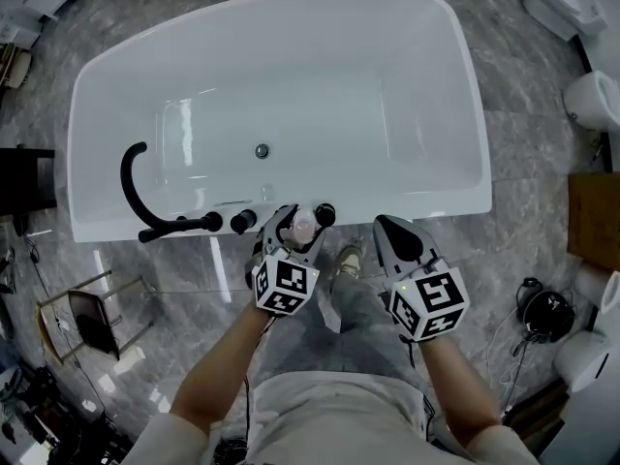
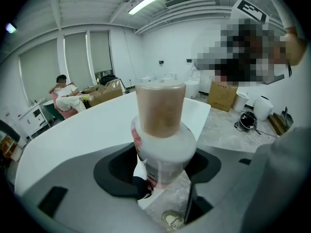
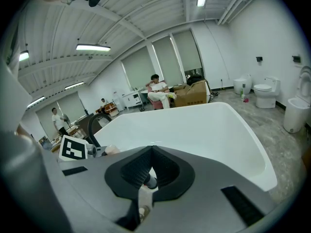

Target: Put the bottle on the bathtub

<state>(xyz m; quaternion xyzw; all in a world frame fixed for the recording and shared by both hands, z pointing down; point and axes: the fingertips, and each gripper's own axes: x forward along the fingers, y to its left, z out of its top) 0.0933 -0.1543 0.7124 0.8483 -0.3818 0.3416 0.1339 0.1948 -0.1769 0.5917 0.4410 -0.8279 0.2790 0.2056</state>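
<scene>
The bottle (image 1: pixel 305 224) has a tan cap and a cloudy white body with a red label. It stands upright between the jaws of my left gripper (image 1: pixel 300 229), which is shut on it just over the near rim of the white bathtub (image 1: pixel 436 206). In the left gripper view the bottle (image 2: pixel 163 130) fills the middle, the left gripper (image 2: pixel 160 168) clamps its lower body, and the bathtub (image 2: pixel 73 135) lies behind. My right gripper (image 1: pixel 389 227) hangs beside it to the right, shut with nothing in it. Its tips meet in the right gripper view, where the right gripper (image 3: pixel 152 148) faces the bathtub (image 3: pixel 194 125).
A black curved faucet (image 1: pixel 136 187) and black knobs (image 1: pixel 242 221) sit on the tub's near rim, left of the bottle; another knob (image 1: pixel 325 213) is just right of it. Toilets (image 1: pixel 591 100), a wooden box (image 1: pixel 593 221) and cables (image 1: pixel 542 308) stand on the right, and a metal rack (image 1: pixel 92 318) on the left.
</scene>
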